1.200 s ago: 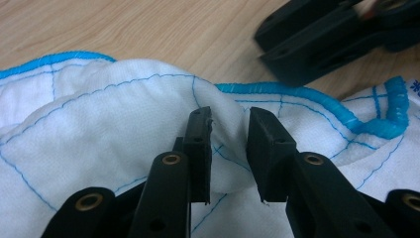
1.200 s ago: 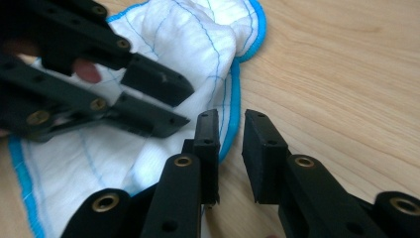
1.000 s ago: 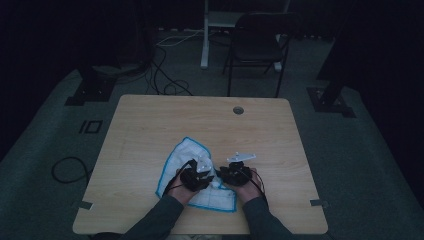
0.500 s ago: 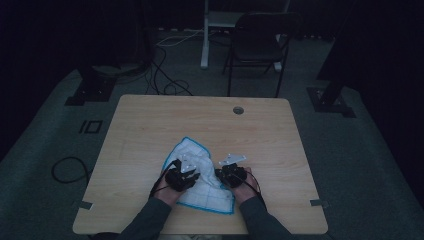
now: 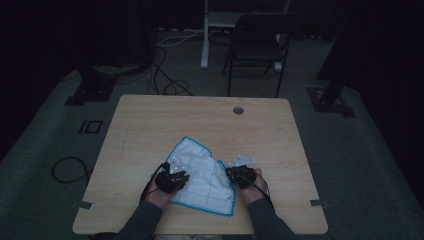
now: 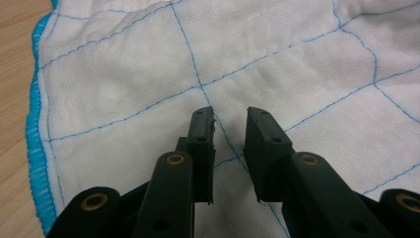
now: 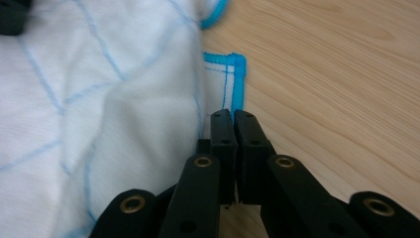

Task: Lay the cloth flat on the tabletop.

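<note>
White blue-edged cloth point(image 5: 202, 177) rumpled on near half of wooden tabletop point(image 5: 150, 130), between both hands. Left tongs point(image 6: 229, 124) parted over the cloth's stitched grid, nothing between the jaws; right tongs point(image 7: 233, 121) clenched on the cloth's blue hem at its right edge. Versus a second ago — both hands drawn back toward the near edge, cloth about where it was.
</note>
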{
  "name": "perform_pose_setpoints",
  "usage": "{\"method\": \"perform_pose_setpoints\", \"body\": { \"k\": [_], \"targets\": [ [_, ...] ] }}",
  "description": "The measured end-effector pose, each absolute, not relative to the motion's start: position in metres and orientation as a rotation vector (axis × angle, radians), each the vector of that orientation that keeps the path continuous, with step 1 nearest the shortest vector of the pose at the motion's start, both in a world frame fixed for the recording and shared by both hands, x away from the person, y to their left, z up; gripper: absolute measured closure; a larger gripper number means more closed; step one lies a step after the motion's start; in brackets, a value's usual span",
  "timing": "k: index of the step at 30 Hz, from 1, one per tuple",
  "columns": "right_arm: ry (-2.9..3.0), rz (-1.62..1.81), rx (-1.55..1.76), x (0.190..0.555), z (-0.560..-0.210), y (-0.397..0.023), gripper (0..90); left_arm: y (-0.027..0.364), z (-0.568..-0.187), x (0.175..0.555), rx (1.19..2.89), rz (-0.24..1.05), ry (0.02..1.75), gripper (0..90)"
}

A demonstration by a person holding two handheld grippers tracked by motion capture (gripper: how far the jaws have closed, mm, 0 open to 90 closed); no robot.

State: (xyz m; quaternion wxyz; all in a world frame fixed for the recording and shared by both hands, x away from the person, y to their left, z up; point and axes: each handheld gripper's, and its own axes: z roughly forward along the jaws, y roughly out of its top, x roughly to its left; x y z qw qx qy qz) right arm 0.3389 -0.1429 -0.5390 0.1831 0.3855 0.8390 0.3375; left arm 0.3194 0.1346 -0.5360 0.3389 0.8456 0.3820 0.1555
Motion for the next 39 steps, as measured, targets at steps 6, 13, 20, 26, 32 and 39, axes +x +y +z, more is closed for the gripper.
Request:
{"method": "perform_pose_setpoints", "body": {
  "k": [6, 13, 20, 26, 32, 39],
  "targets": [
    [2.305, 0.916, 1.168, 0.341, -0.539, -0.168, 88.6, 0.136, -0.536, 0.317, 2.202, 0.394, 0.999, 73.8],
    [2.268, 0.865, 1.192, 0.341, -0.537, -0.176, 88.0, 0.136, -0.535, 0.313, 2.207, 0.375, 0.998, 72.1],
    [2.23, 1.0, 1.148, 0.348, -0.523, -0.167, 82.1, 0.137, -0.525, 0.314, 2.198, 0.398, 0.99, 68.9],
    [2.28, 1.035, 1.094, 0.364, -0.523, -0.149, 84.6, 0.147, -0.517, 0.329, 2.163, 0.437, 1.031, 71.5],
    [2.341, 0.95, 1.123, 0.374, -0.539, -0.144, 89.0, 0.155, -0.513, 0.355, 2.162, 0.483, 1.075, 77.1],
    [2.288, 0.915, 1.18, 0.376, -0.539, -0.159, 89.2, 0.144, -0.518, 0.387, 2.229, 0.465, 1.06, 77.2]
  ]
}}
